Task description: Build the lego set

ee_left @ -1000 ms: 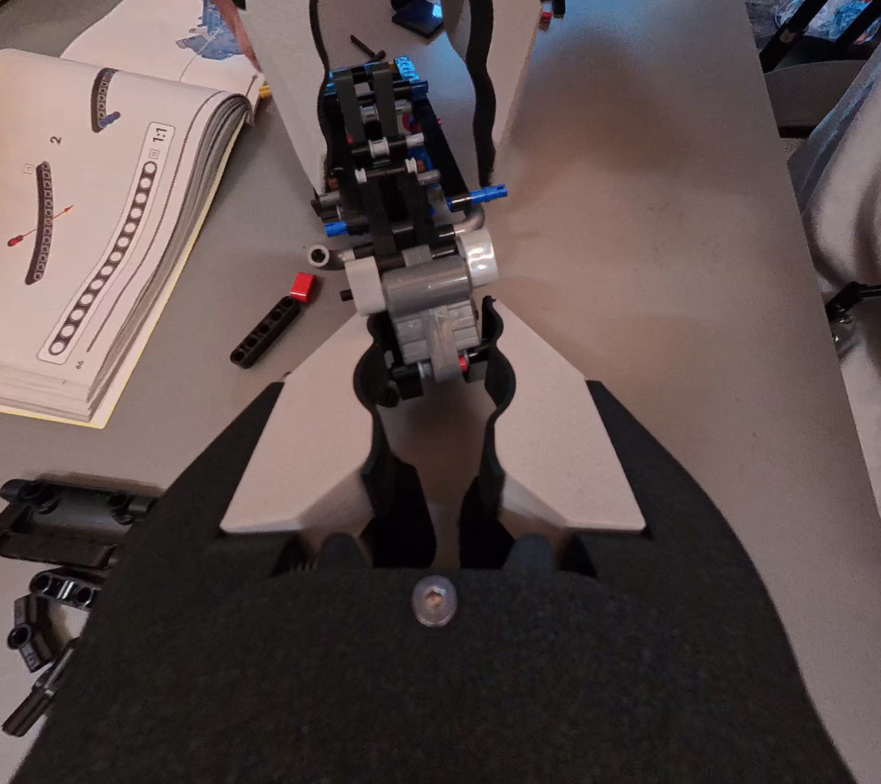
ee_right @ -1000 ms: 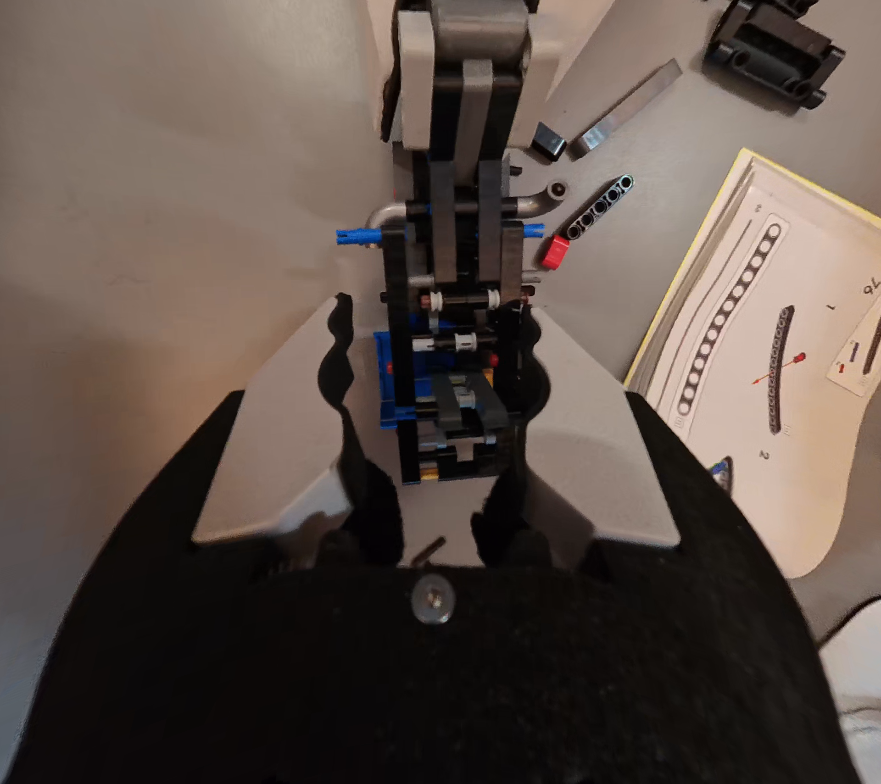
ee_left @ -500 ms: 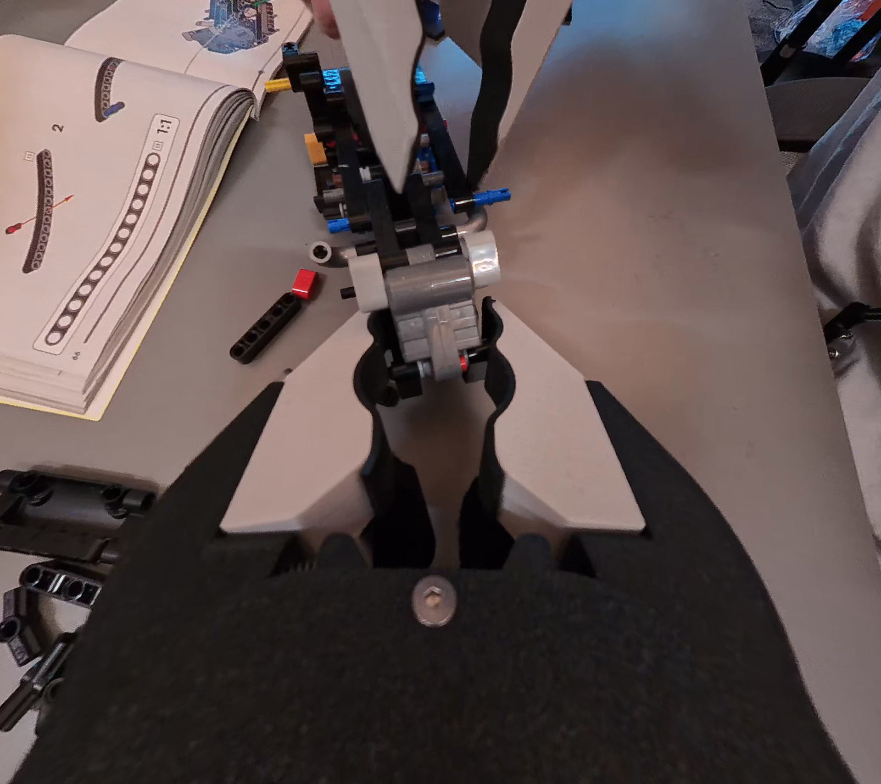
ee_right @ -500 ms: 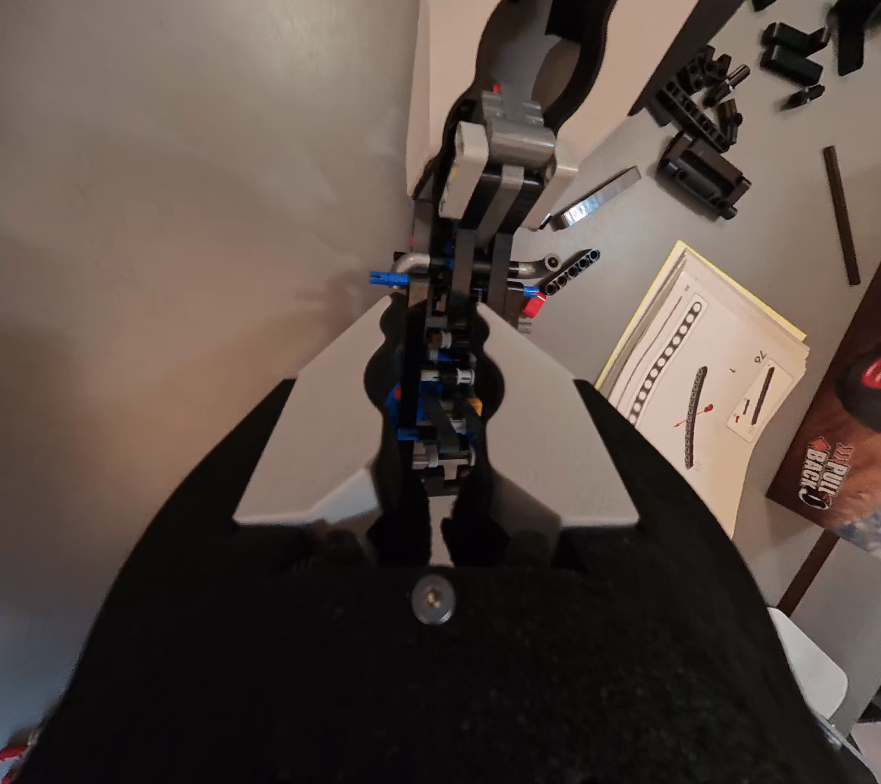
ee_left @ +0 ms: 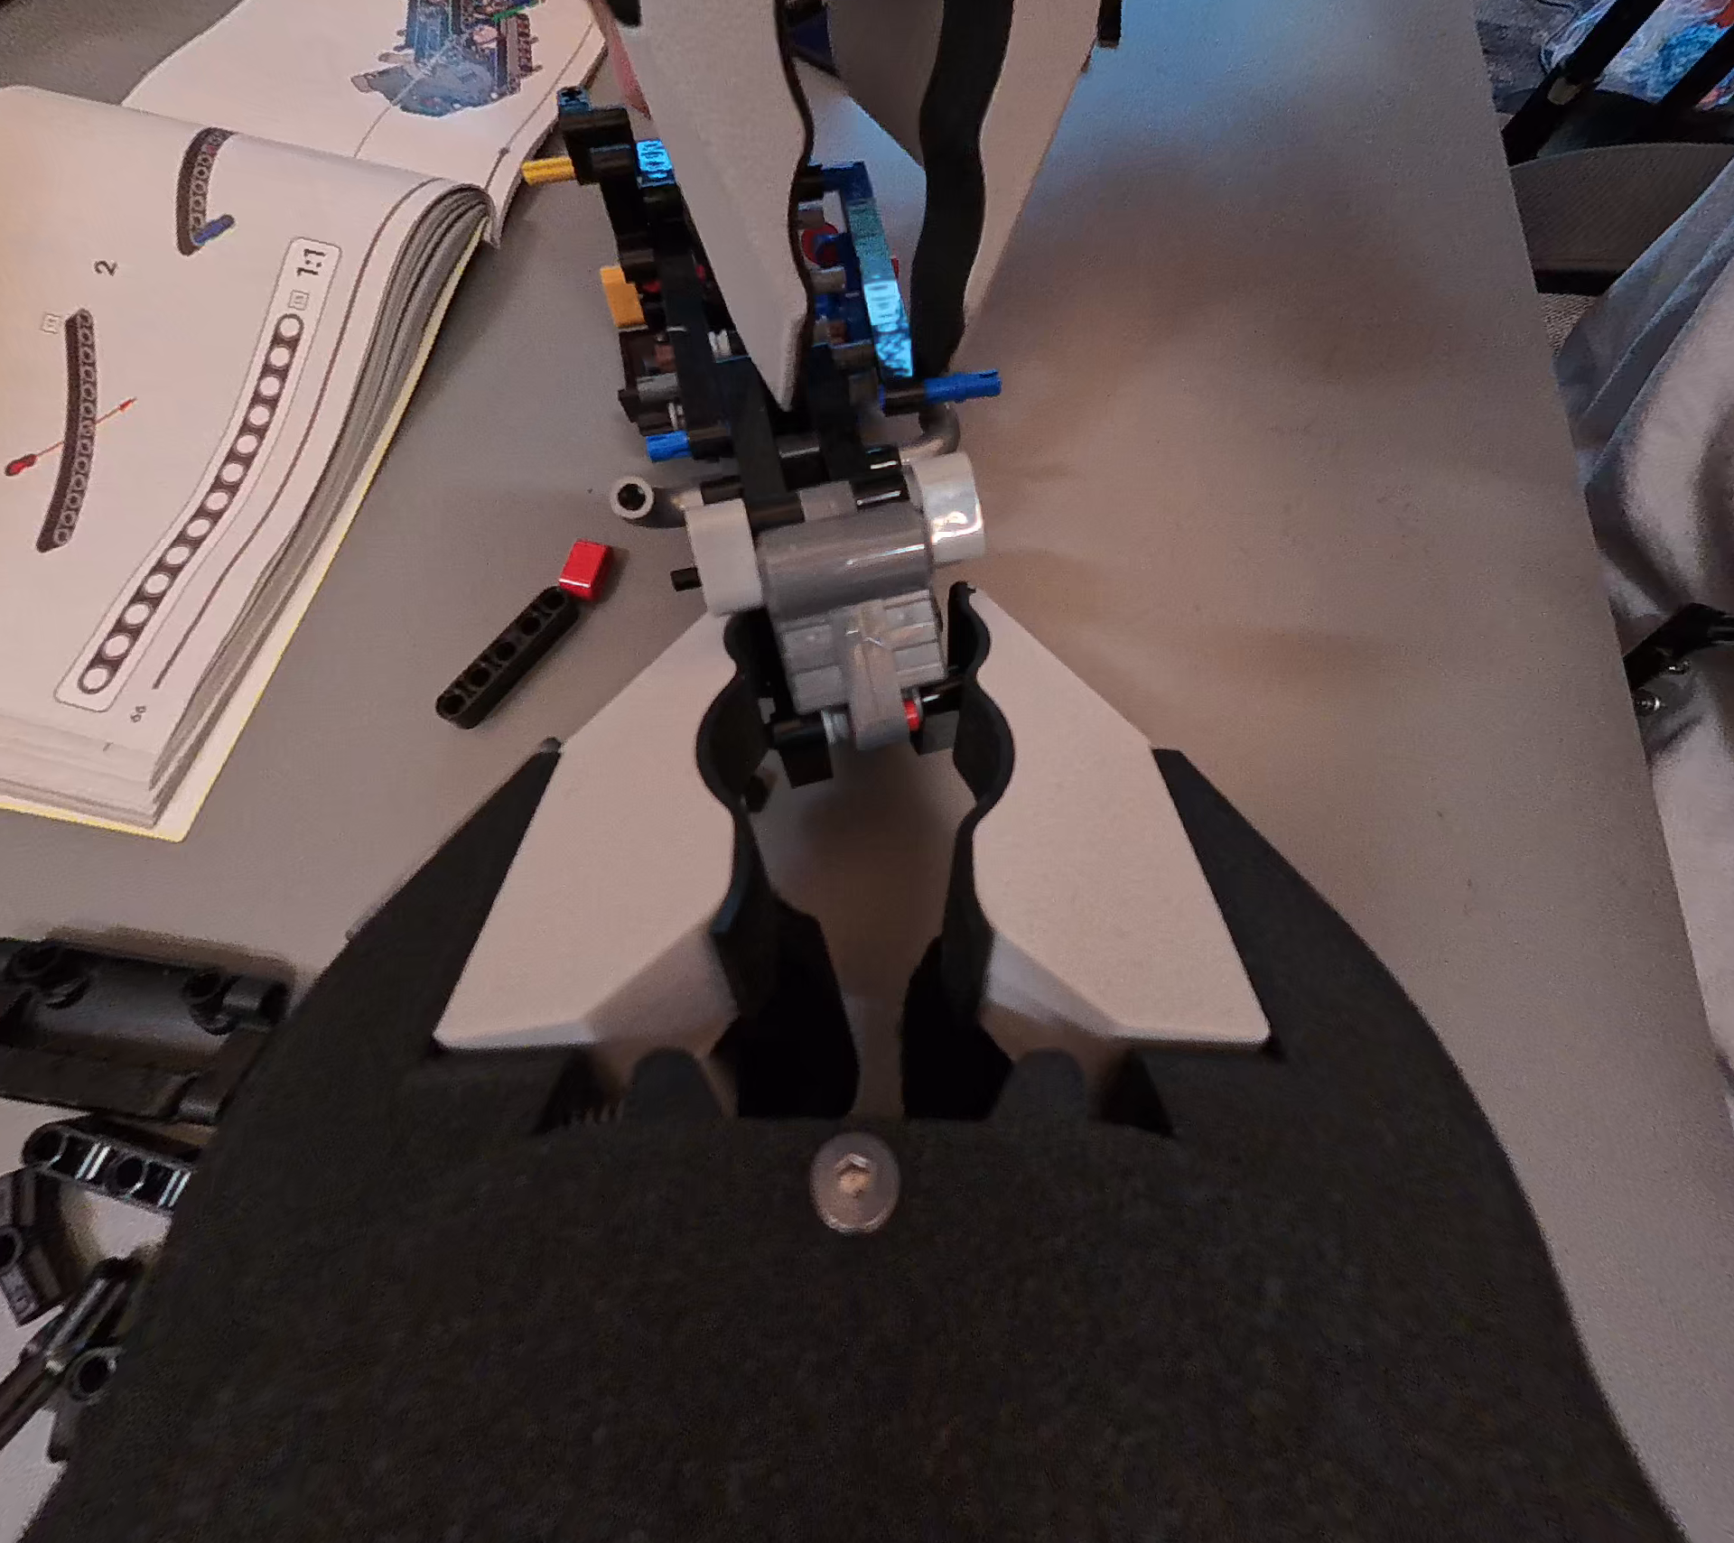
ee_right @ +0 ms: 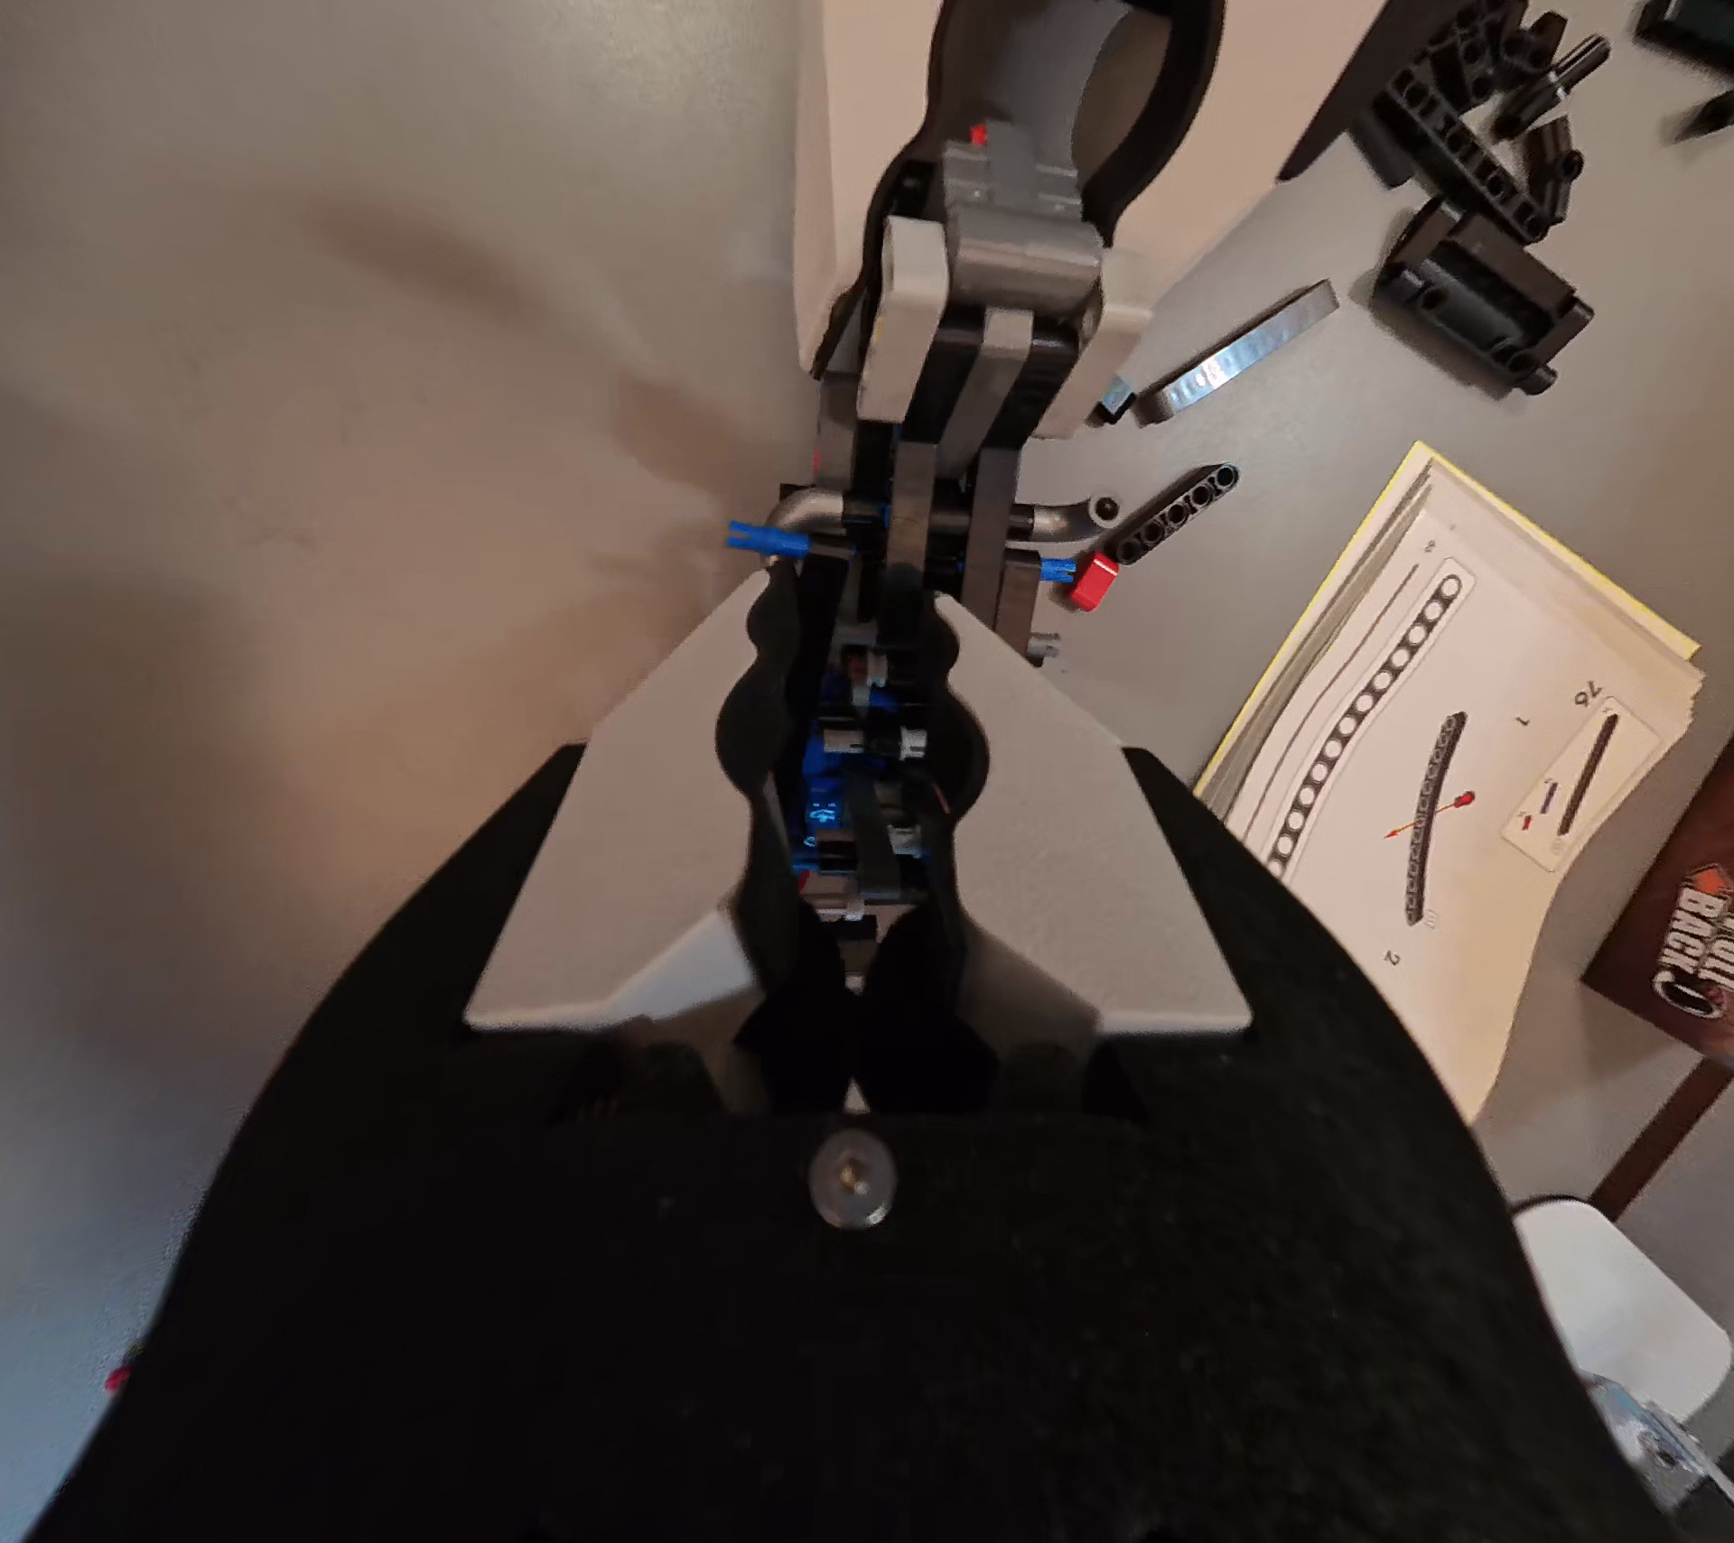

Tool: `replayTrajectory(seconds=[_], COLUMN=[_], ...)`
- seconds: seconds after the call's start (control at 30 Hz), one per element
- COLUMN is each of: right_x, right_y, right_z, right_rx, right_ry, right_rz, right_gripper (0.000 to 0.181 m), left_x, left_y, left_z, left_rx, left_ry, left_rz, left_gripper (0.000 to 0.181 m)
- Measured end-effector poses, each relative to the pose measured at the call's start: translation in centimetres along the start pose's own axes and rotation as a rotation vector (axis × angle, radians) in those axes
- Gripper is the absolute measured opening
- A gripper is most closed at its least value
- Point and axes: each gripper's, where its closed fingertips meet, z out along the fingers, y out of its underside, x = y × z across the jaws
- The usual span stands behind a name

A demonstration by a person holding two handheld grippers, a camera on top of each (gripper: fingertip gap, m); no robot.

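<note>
The lego model [ee_left: 807, 485] is a long black, blue and grey technic frame held low over the grey table [ee_left: 1220, 560]. My left gripper [ee_left: 849, 654] is shut on its grey block end [ee_left: 844, 569]. My right gripper [ee_left: 863, 363] comes in from the far side and is shut on the black and blue end. In the right wrist view my right gripper [ee_right: 854, 607] clamps the blue and black frame [ee_right: 844, 804]. The left gripper [ee_right: 1013, 185] holds the grey end [ee_right: 1018, 250] beyond. The pads hide the model's sides.
An open instruction booklet [ee_left: 188, 419] lies left of the model, also in the right wrist view [ee_right: 1407, 748]. A short black beam [ee_left: 507, 654] and a red piece [ee_left: 584, 565] lie beside it. Black loose parts [ee_right: 1483, 307] and a grey strip [ee_right: 1239, 354] lie beyond. The red piece [ee_left: 584, 565] is about 6 centimetres from both grippers' fingertips. It turns up in the right wrist view [ee_right: 1097, 579] as well.
My right gripper has gone from open around the model's blue end to shut on it and has tilted. The model has turned slightly. My left gripper has kept its hold.
</note>
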Motion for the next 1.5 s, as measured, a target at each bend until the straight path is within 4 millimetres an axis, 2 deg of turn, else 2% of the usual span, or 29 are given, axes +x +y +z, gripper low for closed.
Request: replayTrajectory(seconds=[0.1,0.23,0.37,0.47,0.73,0.9,1.07,1.13,1.17,1.27,1.33,1.4,1.47,1.5], right_x=[0.0,0.1,-0.2,0.2,0.3,0.5,0.5,0.9,0.9,-0.5,-0.9,-1.2,-3.0,-3.3], right_y=[0.0,0.0,0.7,0.8,0.9,1.1,1.2,0.8,0.4,0.0,2.0,5.6,6.5,6.7], right_z=[0.1,0.0,0.1,0.1,0.1,0.2,0.1,-0.3,-1.0,-4.3,-5.7,-5.1,-3.9,-3.4], right_rx=[-0.002,0.005,-0.057,-0.078,-0.054,-0.131,-0.141,-0.094,-0.051,0.126,0.236,0.302,0.486,0.555], right_ry=[0.017,0.026,0.093,0.138,0.083,0.181,0.206,0.242,0.263,0.258,0.259,0.237,0.064,0.007], right_rz=[-0.029,0.113,0.039,-0.013,-0.069,-0.178,-0.127,-0.072,-0.051,0.105,0.300,0.569,0.806,0.921], right_gripper=[0.024,0.025,0.034,0.027,0.026,0.025,0.026,0.028,0.035,0.044,0.043,0.041,0.040,0.040], left_x=[-0.1,-0.1,-0.1,-0.1,-0.1,-0.2,-0.2,-0.4,-0.5,-0.3,-0.2,-0.1,0.2,0.2], left_y=[0.0,0.0,0.0,0.0,0.0,-0.1,-0.1,0.0,0.1,0.5,0.6,0.6,0.6,0.6], left_z=[0.0,0.0,0.0,0.0,0.0,0.0,0.2,0.0,-0.2,-0.7,-0.8,-0.8,-0.8,-0.8], left_rx=[0.000,0.002,0.001,0.001,0.002,0.002,0.000,0.002,0.002,-0.001,-0.001,-0.003,-0.004,-0.004], left_ry=[-0.001,0.004,0.002,0.005,0.012,0.009,-0.005,0.007,0.012,0.033,0.040,0.042,0.048,0.051], left_rz=[-0.009,-0.020,-0.018,-0.019,-0.025,-0.026,-0.006,-0.025,-0.024,-0.008,-0.004,0.014,0.035,0.040], left_gripper=[0.034,0.034,0.034,0.035,0.034,0.034,0.035,0.034,0.034,0.034,0.034,0.034,0.034,0.034])
